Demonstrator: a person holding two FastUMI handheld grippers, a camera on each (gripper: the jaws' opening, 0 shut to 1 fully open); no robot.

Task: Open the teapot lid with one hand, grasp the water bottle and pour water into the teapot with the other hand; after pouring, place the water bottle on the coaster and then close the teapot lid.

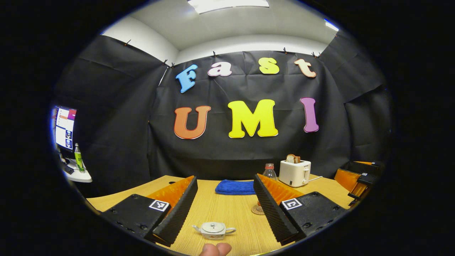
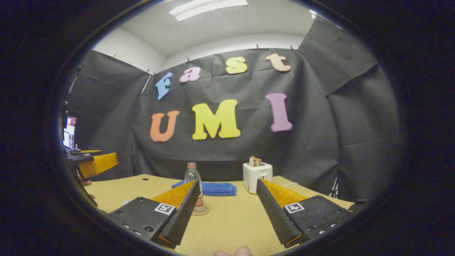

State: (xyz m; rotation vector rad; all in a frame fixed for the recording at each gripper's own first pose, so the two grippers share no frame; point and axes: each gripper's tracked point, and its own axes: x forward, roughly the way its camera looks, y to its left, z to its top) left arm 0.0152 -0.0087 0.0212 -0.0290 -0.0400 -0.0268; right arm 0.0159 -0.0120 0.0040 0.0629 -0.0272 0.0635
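A small white teapot (image 1: 214, 230) with its lid on sits on the wooden table (image 1: 231, 209), low between the fingers of my left gripper (image 1: 224, 181), which is open and holds nothing. A clear water bottle (image 1: 269, 172) with a red cap stands upright on a round coaster (image 1: 256, 209), partly hidden behind my left gripper's right-hand finger. In the right gripper view the water bottle (image 2: 192, 176) stands just behind the left-hand finger of my right gripper (image 2: 228, 183), which is open and empty. The left gripper (image 2: 93, 161) hovers at that view's left edge.
A white toaster (image 1: 294, 172) with bread in it stands at the back right, and a folded blue cloth (image 1: 235, 187) lies at the back middle. The right gripper (image 1: 359, 181) is at the far right. A monitor (image 1: 65, 128) and a green bottle (image 1: 78, 158) sit on a side shelf.
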